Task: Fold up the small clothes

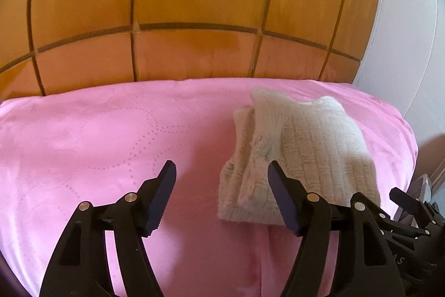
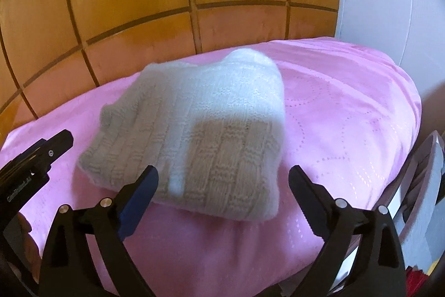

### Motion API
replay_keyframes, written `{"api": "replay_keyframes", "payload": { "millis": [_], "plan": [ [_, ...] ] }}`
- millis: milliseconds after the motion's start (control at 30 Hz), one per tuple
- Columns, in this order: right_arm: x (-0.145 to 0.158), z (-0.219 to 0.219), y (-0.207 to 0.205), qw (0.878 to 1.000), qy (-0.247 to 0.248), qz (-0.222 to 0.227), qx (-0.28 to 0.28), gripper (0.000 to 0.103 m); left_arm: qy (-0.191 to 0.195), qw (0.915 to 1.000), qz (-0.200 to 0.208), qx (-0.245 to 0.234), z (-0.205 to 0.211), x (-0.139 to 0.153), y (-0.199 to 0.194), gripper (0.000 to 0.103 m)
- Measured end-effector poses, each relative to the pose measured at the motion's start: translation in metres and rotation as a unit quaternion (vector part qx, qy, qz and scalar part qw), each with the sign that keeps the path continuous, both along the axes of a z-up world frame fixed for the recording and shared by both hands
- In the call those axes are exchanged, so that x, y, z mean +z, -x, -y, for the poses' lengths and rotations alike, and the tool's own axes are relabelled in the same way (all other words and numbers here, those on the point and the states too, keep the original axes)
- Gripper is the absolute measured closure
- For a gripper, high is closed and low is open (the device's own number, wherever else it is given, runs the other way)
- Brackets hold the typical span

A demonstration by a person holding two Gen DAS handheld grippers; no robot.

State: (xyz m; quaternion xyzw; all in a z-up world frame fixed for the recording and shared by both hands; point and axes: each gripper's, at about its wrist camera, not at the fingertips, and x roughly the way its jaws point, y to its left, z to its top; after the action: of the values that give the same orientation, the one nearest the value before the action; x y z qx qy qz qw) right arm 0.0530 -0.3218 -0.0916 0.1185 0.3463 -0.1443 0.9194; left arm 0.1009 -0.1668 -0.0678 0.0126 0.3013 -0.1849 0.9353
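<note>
Where folded, sweater (image 2: pixel 194 130) lengthwise toward headboard (image 2: pixel 139 4).

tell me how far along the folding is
Done, by the look of it: the knit lies on the pink cover as a compact bundle, layers stacked at its near edge. In hand: nothing; the left tongs and right tongs are both open and empty, just short of it. Left: perhaps a tidy of the loose flap showing in the left view, or nothing. No other clothes are in view.
</note>
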Motion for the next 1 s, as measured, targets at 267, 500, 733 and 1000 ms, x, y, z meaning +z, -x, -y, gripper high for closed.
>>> {"api": "replay_keyframes", "payload": {
  "millis": [267,500,733,1000],
  "plan": [
    [0.004,-0.020,0.013,1.000,0.011,0.013,-0.011,0.003,-0.004,0.9998,0.001,0.021,-0.017,0.001,0.011,0.036],
    [-0.001,-0.036,0.022,0.999,0.036,0.016,-0.030,0.003,-0.013,0.9985,0.001,0.052,-0.037,-0.007,0.020,0.027],
    [0.010,-0.040,0.028,0.997,0.050,0.042,-0.044,0.002,-0.018,0.9976,0.006,0.066,-0.046,-0.010,0.027,0.024],
    [0.004,-0.044,0.026,0.997,0.055,0.032,-0.038,0.003,-0.030,0.9972,0.019,0.067,-0.045,-0.010,0.036,0.020]
  ]
}}
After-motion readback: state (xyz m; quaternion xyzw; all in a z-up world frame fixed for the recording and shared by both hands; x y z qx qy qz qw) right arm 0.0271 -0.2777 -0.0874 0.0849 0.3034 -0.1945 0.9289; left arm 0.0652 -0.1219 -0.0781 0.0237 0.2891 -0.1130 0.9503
